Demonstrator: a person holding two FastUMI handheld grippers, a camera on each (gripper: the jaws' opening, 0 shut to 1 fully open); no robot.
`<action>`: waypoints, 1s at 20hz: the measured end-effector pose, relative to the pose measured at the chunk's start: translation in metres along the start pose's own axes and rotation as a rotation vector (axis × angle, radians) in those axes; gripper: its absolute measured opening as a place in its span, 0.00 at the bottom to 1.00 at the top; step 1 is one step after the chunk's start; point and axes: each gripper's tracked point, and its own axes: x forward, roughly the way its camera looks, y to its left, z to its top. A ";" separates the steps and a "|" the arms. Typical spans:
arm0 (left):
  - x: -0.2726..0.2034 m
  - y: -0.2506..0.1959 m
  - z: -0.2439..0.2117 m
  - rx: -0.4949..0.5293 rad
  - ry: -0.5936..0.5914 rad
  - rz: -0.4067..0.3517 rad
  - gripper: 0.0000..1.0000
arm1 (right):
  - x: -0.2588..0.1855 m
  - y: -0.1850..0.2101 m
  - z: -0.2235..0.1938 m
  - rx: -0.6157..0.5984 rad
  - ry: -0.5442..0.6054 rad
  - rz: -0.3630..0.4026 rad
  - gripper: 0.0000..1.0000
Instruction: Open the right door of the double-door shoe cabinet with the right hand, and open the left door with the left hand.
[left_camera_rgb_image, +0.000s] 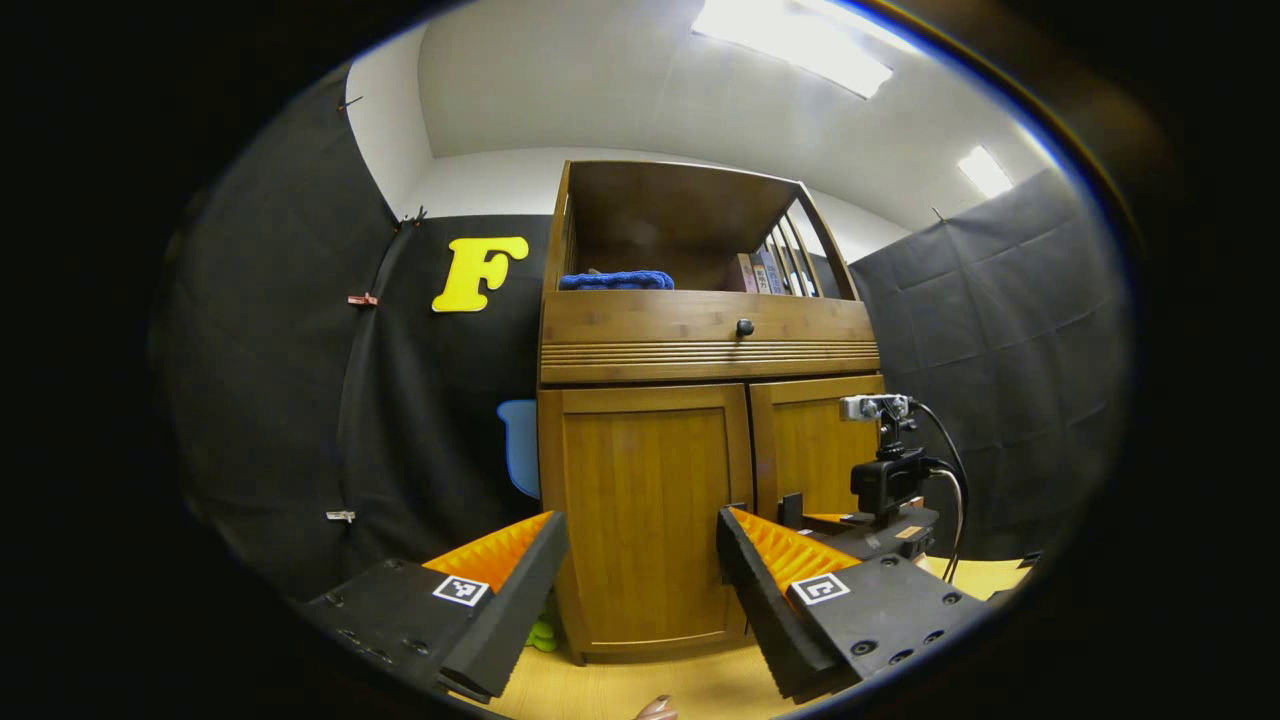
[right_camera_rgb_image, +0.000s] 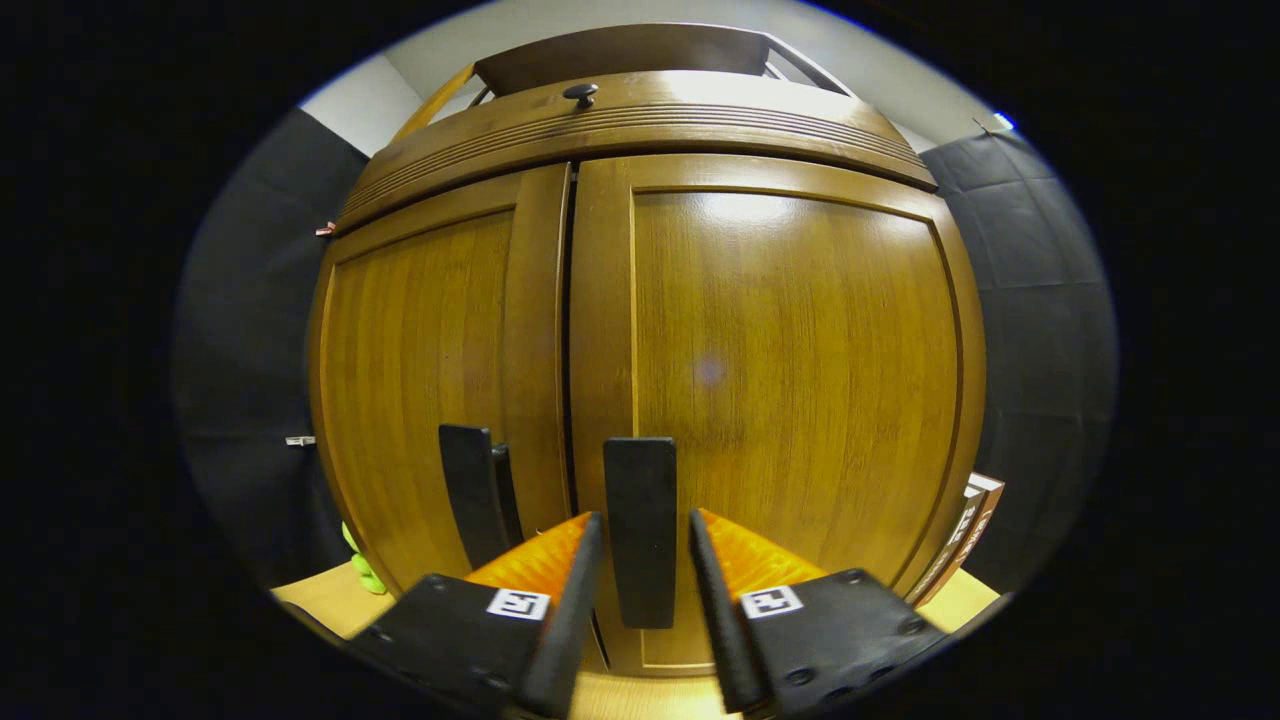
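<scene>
Jaws of right gripper (right_camera_rgb_image: 640, 540) straddling right door handle (right_camera_rgb_image: 640, 530)

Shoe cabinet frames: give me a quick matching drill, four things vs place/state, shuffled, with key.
Things:
1. right gripper
2. left gripper
3. blue cloth
4. round knob

Places/states:
A. on the drawer front
B. jaws either side of the right door's handle
C. on the open top shelf
D. open, back from the left door

Pairs: 1-B, 2-D, 3-C, 4-A

Bright ceiling panels (left_camera_rgb_image: 800, 45) overhead; glare on cabinet door (right_camera_rgb_image: 790, 370); strong fisheye edge bending.
</scene>
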 end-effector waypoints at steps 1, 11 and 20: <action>0.000 0.001 -0.001 0.000 0.000 0.002 0.94 | 0.002 -0.002 0.000 -0.003 0.000 -0.016 0.41; -0.007 0.010 -0.008 -0.009 0.022 0.020 0.94 | -0.001 -0.002 -0.001 -0.051 0.017 -0.031 0.27; -0.011 0.009 -0.009 -0.009 0.043 0.011 0.94 | -0.030 -0.001 -0.001 -0.035 0.033 0.021 0.27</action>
